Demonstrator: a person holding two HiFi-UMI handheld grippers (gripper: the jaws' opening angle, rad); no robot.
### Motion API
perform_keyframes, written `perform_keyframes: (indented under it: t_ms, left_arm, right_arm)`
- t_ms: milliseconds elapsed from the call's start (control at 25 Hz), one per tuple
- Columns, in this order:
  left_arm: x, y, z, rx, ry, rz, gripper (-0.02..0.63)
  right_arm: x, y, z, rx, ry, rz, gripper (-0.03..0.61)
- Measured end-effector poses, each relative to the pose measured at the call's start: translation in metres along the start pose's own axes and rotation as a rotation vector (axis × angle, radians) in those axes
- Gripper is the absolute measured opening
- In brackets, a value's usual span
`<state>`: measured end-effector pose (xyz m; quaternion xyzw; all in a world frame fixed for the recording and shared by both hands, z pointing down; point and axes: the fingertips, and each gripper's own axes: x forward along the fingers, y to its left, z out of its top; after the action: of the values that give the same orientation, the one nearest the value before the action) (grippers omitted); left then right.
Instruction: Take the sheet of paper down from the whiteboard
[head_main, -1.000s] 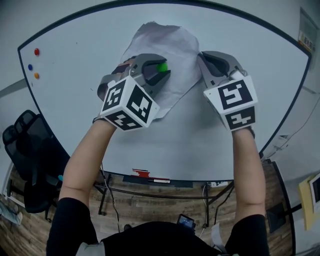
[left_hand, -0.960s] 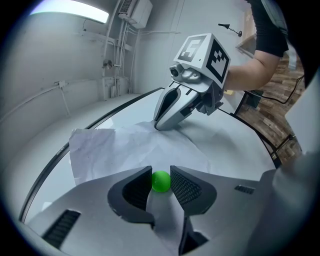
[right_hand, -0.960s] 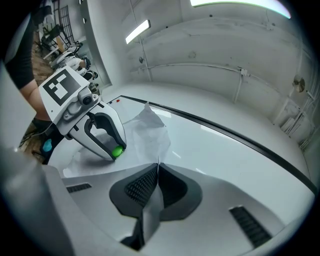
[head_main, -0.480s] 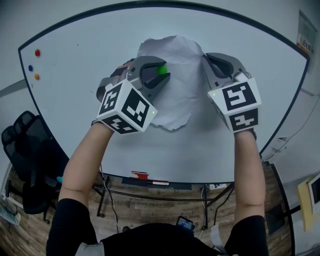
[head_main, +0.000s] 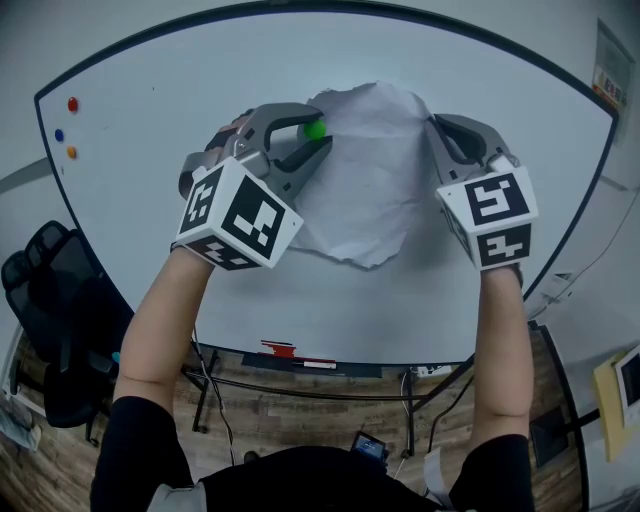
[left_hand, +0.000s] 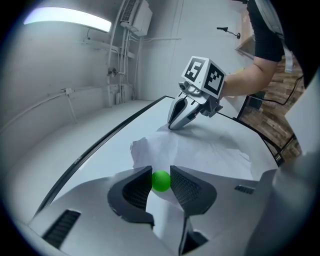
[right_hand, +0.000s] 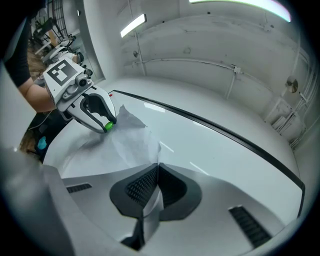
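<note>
A crumpled white sheet of paper (head_main: 365, 180) hangs in front of the whiteboard (head_main: 150, 160), held at its right edge. My right gripper (head_main: 432, 122) is shut on that edge; in the right gripper view the paper (right_hand: 120, 142) runs straight into the closed jaws. My left gripper (head_main: 318, 135) sits at the sheet's upper left, its pads pressed on a small green magnet ball (head_main: 315, 129), seen between them in the left gripper view (left_hand: 161, 181). The sheet (left_hand: 200, 150) spreads beyond it toward the right gripper (left_hand: 172, 125).
Red (head_main: 72, 103), blue (head_main: 60, 134) and orange (head_main: 72, 152) magnets stick near the board's left edge. A tray with a red item (head_main: 285, 348) runs under the board. A black office chair (head_main: 40, 290) stands at the left on the wooden floor.
Both grippers have shifted to the right in the head view, the left one also slightly up. The paper moved right with them and now hangs lower toward the right.
</note>
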<state>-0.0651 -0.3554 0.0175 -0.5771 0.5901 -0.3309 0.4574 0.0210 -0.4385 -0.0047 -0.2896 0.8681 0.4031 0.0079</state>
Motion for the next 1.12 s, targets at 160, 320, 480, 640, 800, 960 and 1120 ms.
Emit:
perform_keyframes:
  t_ms: [160, 320, 480, 640, 800, 960, 1120]
  left_arm:
    - [0.000, 0.003, -0.004, -0.008, 0.007, 0.005, 0.126]
    - [0.003, 0.004, -0.007, -0.016, 0.016, 0.010, 0.126]
    - [0.012, 0.002, -0.015, -0.027, 0.035, 0.005, 0.127]
    - [0.016, 0.003, -0.026, -0.049, 0.037, 0.003, 0.127]
    - [0.015, 0.007, -0.025, -0.046, 0.035, 0.012, 0.127]
    - [0.014, 0.006, -0.024, -0.036, 0.031, 0.008, 0.127]
    - [0.012, 0.006, -0.022, -0.056, 0.004, -0.003, 0.132]
  right_arm:
    - [-0.008, -0.005, -0.015, 0.020, 0.023, -0.013, 0.020]
    - [-0.018, -0.010, -0.027, 0.044, 0.037, -0.022, 0.020]
    - [-0.025, -0.008, -0.040, 0.056, 0.047, -0.020, 0.020]
    - [-0.027, -0.004, -0.048, 0.066, 0.054, -0.020, 0.020]
    - [-0.032, 0.001, -0.047, 0.060, 0.046, -0.014, 0.020]
    - [-0.038, 0.006, -0.048, 0.058, 0.040, -0.010, 0.020]
    - [-0.040, 0.007, -0.050, 0.060, 0.040, -0.007, 0.020]
